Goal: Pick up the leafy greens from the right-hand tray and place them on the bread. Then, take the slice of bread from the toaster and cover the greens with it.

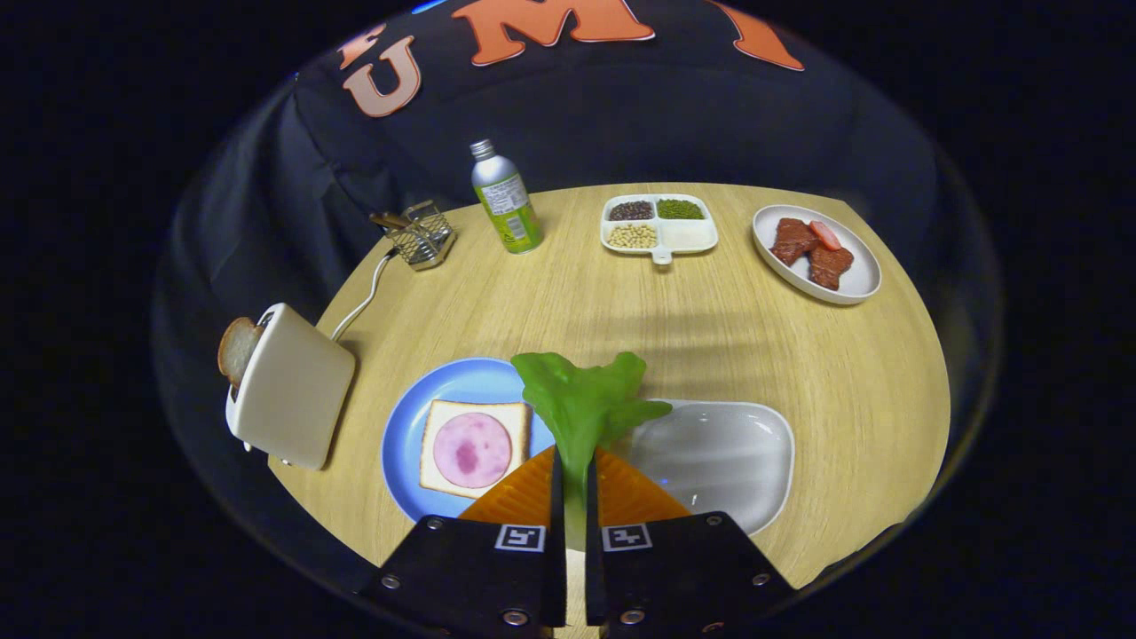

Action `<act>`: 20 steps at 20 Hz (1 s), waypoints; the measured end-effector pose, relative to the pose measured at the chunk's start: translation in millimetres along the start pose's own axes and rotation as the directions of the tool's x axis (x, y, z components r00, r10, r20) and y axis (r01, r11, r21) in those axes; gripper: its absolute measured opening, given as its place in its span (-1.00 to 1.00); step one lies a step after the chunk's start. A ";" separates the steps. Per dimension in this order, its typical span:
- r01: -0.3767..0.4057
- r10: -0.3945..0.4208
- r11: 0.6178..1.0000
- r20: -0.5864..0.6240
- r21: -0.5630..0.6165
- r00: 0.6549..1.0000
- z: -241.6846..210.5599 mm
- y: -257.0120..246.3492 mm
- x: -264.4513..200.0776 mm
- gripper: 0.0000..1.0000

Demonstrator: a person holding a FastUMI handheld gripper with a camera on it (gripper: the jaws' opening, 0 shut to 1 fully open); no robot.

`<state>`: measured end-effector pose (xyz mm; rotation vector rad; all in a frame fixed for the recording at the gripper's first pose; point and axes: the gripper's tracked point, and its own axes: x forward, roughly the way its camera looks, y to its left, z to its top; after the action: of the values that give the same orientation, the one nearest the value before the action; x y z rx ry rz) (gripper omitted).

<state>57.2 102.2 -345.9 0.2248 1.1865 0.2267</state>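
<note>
The gripper (575,484) is holding the leafy greens (581,404) by the stalk, with both fingers (532,493) pressing in on it and only a narrow gap left between them, so the leaves are fanning out just ahead of the fingertips while the pale stem is running back down the slot. Pinching low on the stalk is probably keeping the broad leaf free to drape flat when it is let go. The greens are hanging above the table, over the seam between the blue plate (417,426) on the left and the white tray (741,461) on the right, which is now lying bare, so the pick looks done and the placing not yet. On the blue plate the slice of bread (439,417) is lying flat with a round of pink ham (472,449) on top, near and to the left of the fingers, a ready landing spot. At the near left edge of the table the cream toaster (293,390) is standing tilted, with the second bread slice (236,349) poking out of its slot, waiting for the covering step. The greens themselves are looking glossy, bright green and rather stiff, with lobed edges, most likely a plastic model. Far across the wooden table (550,293) a small bottle (506,200), a wire basket (424,235), a divided dish of beans (658,224) and a plate of meat (816,253) are sitting well apart from the work.
</note>
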 end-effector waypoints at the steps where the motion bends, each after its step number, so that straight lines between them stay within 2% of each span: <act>1: -0.016 0.016 1.000 -0.002 -0.011 1.000 -0.9 8.2 1.5 -0.82; 6: -0.073 0.073 0.996 -0.003 -0.057 0.997 -1.1 45.5 16.5 -0.82; 13: -0.068 0.065 0.989 -0.028 -0.130 0.998 -6.9 69.6 37.0 -0.75; 17: -0.070 0.065 0.984 -0.039 -0.163 0.997 -11.9 75.8 41.9 -0.61; 20: -0.067 0.059 0.982 -0.050 -0.176 0.997 -13.1 76.1 44.4 -0.40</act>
<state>56.7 188.5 -367.9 0.1015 1.1967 0.3927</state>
